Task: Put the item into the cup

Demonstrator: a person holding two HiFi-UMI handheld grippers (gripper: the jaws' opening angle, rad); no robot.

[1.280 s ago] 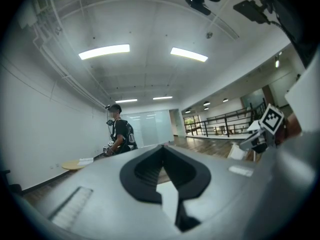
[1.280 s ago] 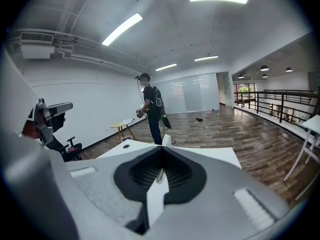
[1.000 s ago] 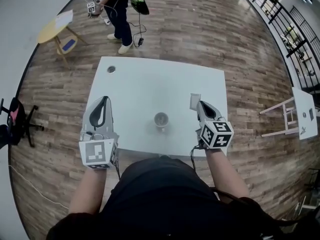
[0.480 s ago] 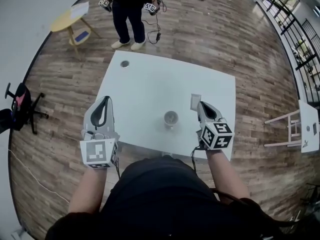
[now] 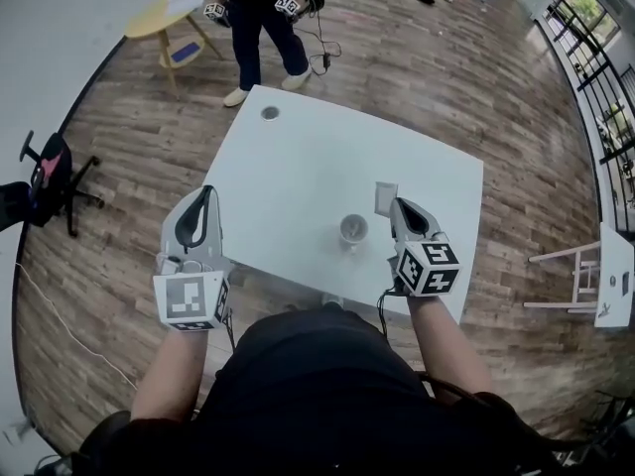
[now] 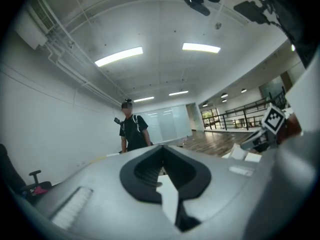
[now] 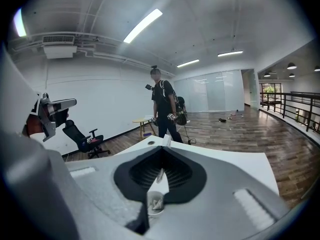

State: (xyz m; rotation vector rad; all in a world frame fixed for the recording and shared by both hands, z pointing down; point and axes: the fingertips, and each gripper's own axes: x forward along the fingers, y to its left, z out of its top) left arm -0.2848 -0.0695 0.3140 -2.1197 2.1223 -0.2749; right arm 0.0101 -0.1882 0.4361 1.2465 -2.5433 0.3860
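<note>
Right gripper (image 5: 395, 203) is clamped on the white item (image 5: 386, 197), holding it up just beside the cup (image 5: 353, 229) on the table (image 5: 298, 157). I'd say the drop is not yet made. Left gripper (image 5: 207, 192) is closed on nothing.

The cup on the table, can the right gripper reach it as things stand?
Probably yes: the cup stands close beside the right gripper, which holds the item; only bare table lies between.
</note>
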